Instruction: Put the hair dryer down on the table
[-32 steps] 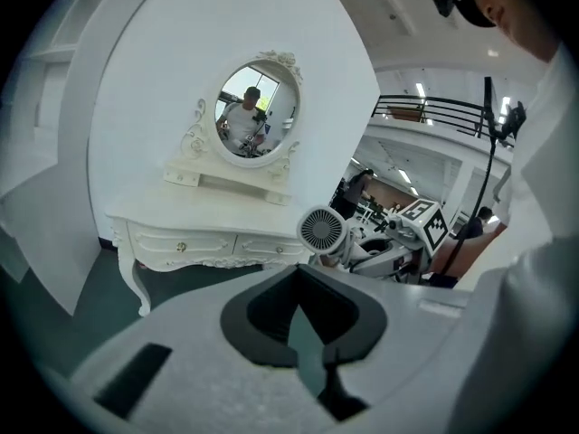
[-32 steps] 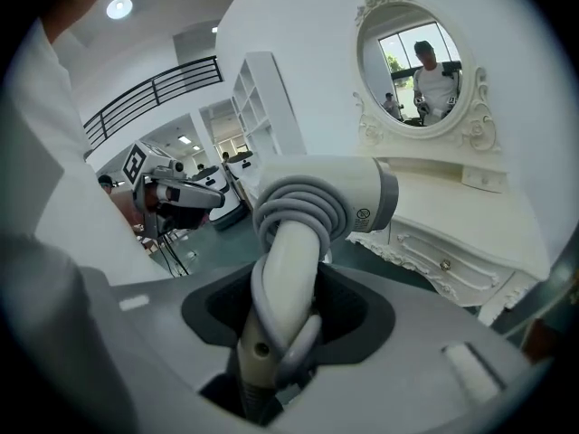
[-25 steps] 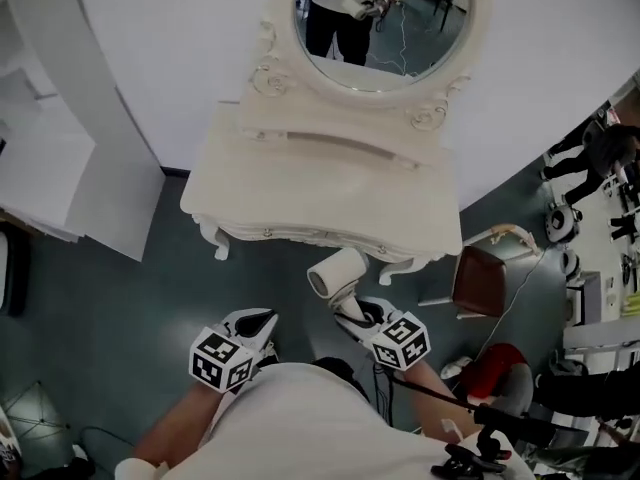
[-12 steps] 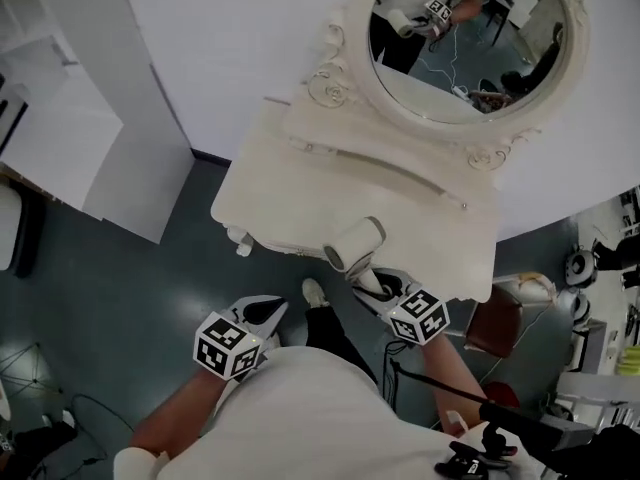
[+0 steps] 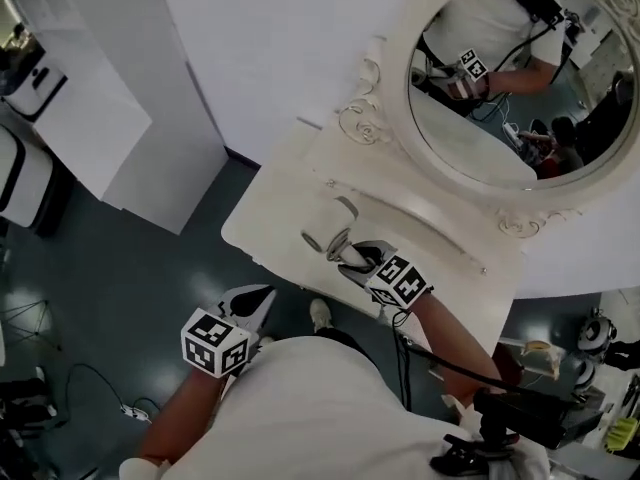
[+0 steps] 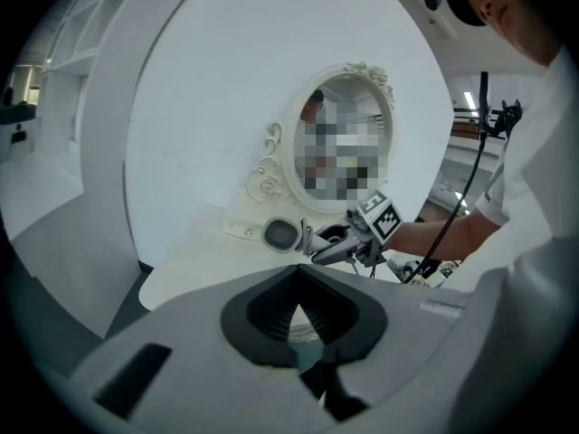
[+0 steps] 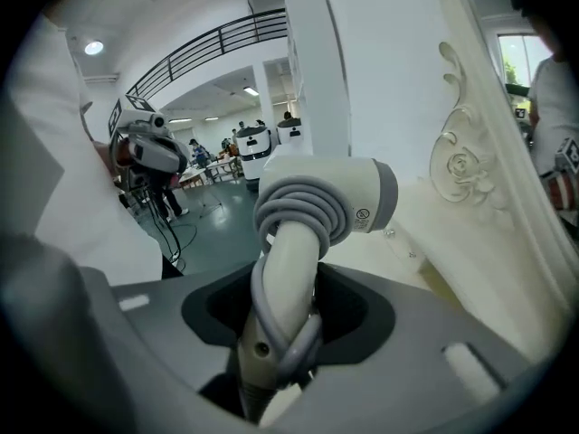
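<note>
My right gripper (image 5: 352, 257) is shut on the handle of a white hair dryer (image 5: 329, 231) whose grey cord is wound round that handle. It holds the dryer just above the near part of the cream dressing table (image 5: 285, 193), barrel pointing left. In the right gripper view the hair dryer (image 7: 327, 202) stands up between the jaws of my right gripper (image 7: 288, 283). My left gripper (image 5: 254, 303) hangs over the floor in front of the table, shut on nothing. From the left gripper (image 6: 298, 271) view I see the hair dryer (image 6: 282, 235), the right gripper (image 6: 336, 247) and the table (image 6: 204, 260).
An oval mirror (image 5: 520, 78) in a carved frame rises at the back of the table. A white partition (image 5: 110, 98) stands to the left. Dark teal floor (image 5: 130, 288) lies below. A black cable (image 5: 440, 363) trails from the right hand. A shoe (image 5: 318, 315) shows near the table's edge.
The right gripper has carried the hair dryer from in front of the table's edge to over the table top. The left gripper has followed toward the table. The view has swung round.
</note>
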`<action>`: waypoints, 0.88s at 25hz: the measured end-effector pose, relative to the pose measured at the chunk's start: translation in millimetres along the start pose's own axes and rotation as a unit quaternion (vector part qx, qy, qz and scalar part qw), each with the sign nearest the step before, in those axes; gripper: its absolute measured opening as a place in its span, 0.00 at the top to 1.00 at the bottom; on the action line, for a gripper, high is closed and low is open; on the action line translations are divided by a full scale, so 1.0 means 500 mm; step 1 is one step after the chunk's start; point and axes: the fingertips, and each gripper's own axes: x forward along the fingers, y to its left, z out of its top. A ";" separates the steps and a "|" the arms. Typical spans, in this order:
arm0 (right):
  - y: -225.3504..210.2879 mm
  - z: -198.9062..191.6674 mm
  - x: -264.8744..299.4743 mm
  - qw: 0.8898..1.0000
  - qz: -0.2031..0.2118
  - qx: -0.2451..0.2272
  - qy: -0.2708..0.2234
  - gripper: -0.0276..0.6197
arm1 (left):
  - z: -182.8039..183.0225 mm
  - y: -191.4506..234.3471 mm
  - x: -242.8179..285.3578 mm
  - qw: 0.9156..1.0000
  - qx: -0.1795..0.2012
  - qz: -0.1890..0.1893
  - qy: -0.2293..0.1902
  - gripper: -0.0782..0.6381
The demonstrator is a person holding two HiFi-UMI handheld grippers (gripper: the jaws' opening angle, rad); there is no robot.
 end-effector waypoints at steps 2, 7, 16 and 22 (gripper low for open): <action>-0.036 0.004 0.030 1.000 0.015 -0.015 0.010 0.67 | 0.012 0.010 0.010 1.000 -0.010 0.019 -0.006 0.89; -0.100 -0.001 0.124 0.998 0.048 -0.034 0.035 0.67 | 0.023 0.041 0.012 0.996 -0.038 0.075 -0.016 0.89; -0.173 -0.012 0.256 0.994 0.068 -0.056 0.071 0.67 | 0.033 0.090 -0.001 0.986 -0.078 0.148 -0.029 0.89; -0.202 -0.020 0.313 0.993 0.065 -0.054 0.086 0.67 | 0.034 0.111 -0.021 0.979 -0.092 0.179 -0.029 0.89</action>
